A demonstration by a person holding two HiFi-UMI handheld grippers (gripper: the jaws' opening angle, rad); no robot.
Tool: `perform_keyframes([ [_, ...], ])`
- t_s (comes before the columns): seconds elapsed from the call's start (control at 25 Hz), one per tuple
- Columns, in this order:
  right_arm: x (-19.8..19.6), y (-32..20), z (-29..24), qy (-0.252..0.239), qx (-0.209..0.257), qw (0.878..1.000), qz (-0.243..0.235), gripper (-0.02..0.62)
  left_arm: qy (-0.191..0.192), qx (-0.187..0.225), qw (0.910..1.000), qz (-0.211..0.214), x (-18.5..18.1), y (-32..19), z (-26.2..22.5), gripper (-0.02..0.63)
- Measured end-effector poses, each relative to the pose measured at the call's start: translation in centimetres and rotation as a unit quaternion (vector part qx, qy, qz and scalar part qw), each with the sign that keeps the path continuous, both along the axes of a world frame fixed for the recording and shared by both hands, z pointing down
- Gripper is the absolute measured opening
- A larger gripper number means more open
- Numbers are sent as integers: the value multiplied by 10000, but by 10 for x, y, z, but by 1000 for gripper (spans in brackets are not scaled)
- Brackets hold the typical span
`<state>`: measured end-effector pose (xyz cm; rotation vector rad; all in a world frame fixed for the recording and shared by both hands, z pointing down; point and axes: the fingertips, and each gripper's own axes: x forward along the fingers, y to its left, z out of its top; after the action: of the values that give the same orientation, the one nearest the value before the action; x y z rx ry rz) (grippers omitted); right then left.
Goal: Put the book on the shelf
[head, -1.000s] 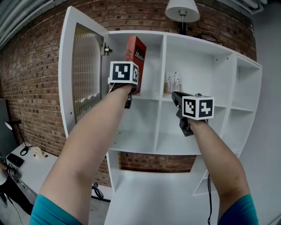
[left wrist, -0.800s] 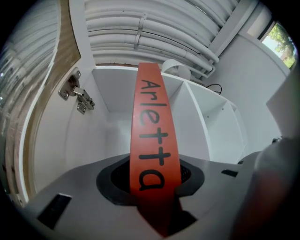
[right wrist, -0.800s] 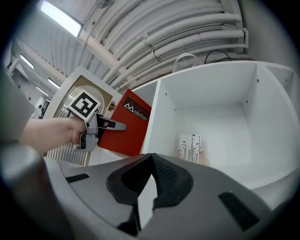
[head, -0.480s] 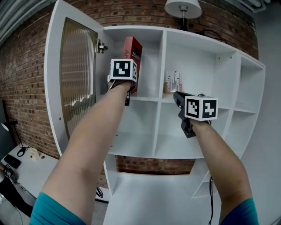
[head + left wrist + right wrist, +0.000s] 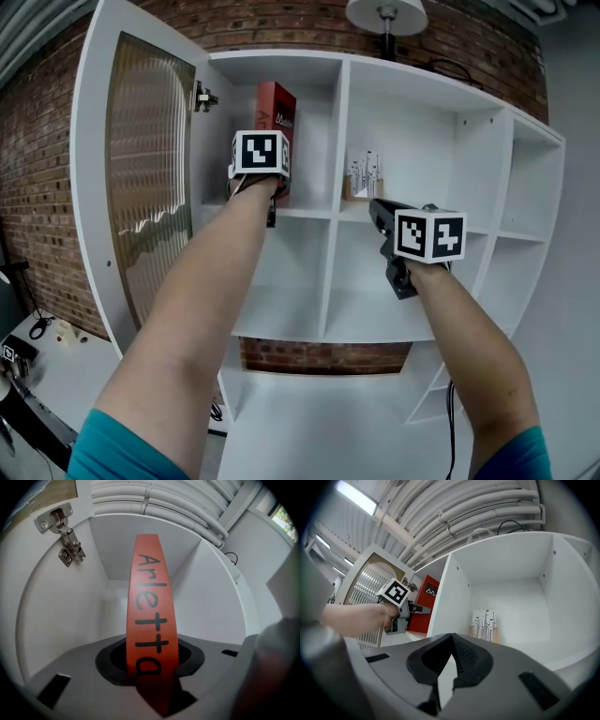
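Up in the top-left compartment of the shelf (image 5: 339, 141), head view: the book (image 5: 278, 112) is seen upright, red, inside the opening beside the swung-out door (image 5: 141, 187). It is held by the left gripper (image 5: 272, 183) at its lower end. The bottom edge is hidden by the marker cube, so contact with the board cannot be told. The right gripper (image 5: 378, 208) is held out in front of the next compartment along, well apart from the book.

Left gripper view: the jaws are clamped on the bottom of the spine (image 5: 149, 620). The long axis is vertical and the lettering runs from top to bottom. The spine is turned out toward the person and the pages toward the back wall. The hinge (image 5: 65, 536) is seen at upper left, clear of the book.

Right gripper view: the jaws are pressed together with nothing between them. A patterned card (image 5: 483, 625) is seen standing in the compartment ahead.

Step judged: setting down. The book should be pushed in level and kept plumb. It should be lowered until the bottom edge bears on the board. It is best let go near a side wall, since tipping is likely with no neighbour to lean on.
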<state>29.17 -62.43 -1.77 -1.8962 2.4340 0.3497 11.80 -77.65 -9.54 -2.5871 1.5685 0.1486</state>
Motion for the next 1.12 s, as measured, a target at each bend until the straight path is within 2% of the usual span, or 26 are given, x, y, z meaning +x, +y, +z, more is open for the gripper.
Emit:
perform_keyframes([
  [0.32,11,-1,4,-79,-48,9999,67,21,11,13,10000,52,4,-3,0,167],
  [0.48,10,-1,2,-117,-29,9999,68,21,-126,140,9997,134,9,2,1,167],
  [0.64,3,-1,4,-77,-49,10000,37,21,-58,297,9992,243,8,8,-1,228],
  [0.76,0,1,5,-56,-57,10000,26,21,-6,249,9995,207,3,12,0,264],
  [1.12,-10,12,6,-42,-75,10000,18,21,-85,183,9997,135,-14,32,13,287],
])
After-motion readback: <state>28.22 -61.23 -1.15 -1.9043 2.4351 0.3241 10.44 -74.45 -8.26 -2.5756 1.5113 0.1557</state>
